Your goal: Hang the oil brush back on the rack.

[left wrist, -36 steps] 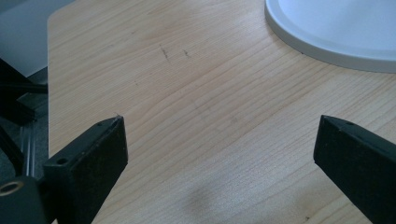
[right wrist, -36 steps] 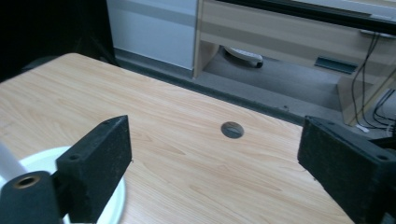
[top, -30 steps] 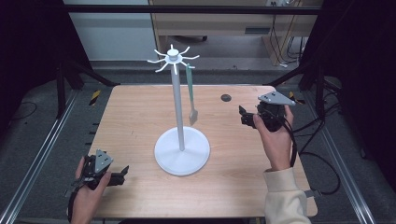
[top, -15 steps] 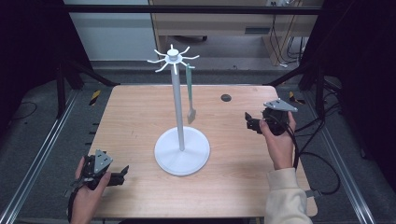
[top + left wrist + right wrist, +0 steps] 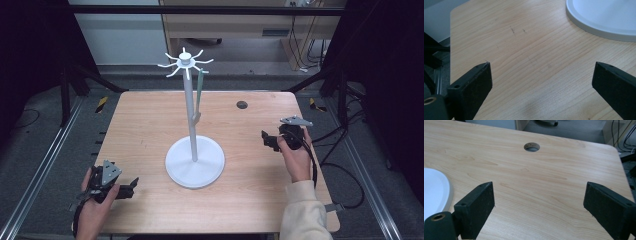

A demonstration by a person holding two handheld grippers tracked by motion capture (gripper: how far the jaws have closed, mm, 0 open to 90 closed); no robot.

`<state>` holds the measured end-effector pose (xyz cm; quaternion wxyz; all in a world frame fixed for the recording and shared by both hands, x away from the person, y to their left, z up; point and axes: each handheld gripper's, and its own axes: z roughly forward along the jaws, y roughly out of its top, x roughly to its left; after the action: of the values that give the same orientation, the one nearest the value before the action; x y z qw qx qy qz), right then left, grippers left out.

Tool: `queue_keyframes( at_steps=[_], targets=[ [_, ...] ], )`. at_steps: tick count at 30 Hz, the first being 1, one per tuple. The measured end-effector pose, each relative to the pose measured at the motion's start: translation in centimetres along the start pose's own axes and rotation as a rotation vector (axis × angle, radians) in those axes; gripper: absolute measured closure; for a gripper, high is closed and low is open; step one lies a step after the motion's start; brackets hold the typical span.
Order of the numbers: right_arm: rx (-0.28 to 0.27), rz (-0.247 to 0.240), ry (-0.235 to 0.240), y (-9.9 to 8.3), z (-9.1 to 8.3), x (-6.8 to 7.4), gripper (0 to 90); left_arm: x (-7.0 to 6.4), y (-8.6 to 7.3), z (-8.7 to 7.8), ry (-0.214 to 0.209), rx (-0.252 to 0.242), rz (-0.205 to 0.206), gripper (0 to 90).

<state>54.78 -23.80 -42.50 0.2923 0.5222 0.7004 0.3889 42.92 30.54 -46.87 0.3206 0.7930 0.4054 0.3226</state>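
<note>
So the light wooden table (image 5: 150, 125) sits in a dim room between metal rails, with a round cable hole (image 5: 242, 104) near its far edge and a wooden cabinet behind it. Mid-table is the white stand (image 5: 194, 160), and a pale green utensil (image 5: 198, 97) hangs from one of its top hooks. Both tools are well apart from it: the left gripper (image 5: 131, 186) at the near left corner and the right gripper (image 5: 265, 137) toward the right edge, jaws spread wide over bare wood.

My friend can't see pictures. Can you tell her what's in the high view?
A white stand with hooks on top stands mid-table, a green utensil hanging from one hook. A person holds the left gripper and right gripper, both open.
</note>
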Motion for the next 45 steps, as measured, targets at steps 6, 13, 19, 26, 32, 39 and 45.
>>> queue_keyframes(
  at_steps=[6,13,19,26,32,39,45],
  targets=[
    [0.043,-0.014,0.030,-1.2,1.3,0.7,10.3,0.2,-0.1,-0.1,0.009,-0.006,-0.006,2.6],
    [0.061,-0.079,0.074,-1.6,2.5,2.3,10.5,0.4,-0.2,0.0,0.030,-0.002,-0.011,2.8],
    [0.039,-0.081,0.102,-2.5,3.4,3.2,11.7,0.7,-0.3,0.1,0.035,-0.011,-0.023,3.2],
    [0.049,-0.087,0.137,-3.0,3.9,3.9,11.7,0.7,-0.5,0.2,0.025,-0.019,-0.031,3.6],
    [0.041,-0.081,0.175,-3.3,4.3,4.2,11.7,0.9,-0.6,0.2,0.017,-0.016,-0.049,3.4],
    [0.050,-0.097,0.214,-3.6,4.8,5.0,11.4,0.8,-0.5,0.3,0.013,-0.017,-0.054,3.3],
    [0.081,-0.124,0.225,-3.9,5.1,5.8,11.2,0.8,-0.5,0.3,0.012,-0.021,-0.055,3.3]
  ],
)
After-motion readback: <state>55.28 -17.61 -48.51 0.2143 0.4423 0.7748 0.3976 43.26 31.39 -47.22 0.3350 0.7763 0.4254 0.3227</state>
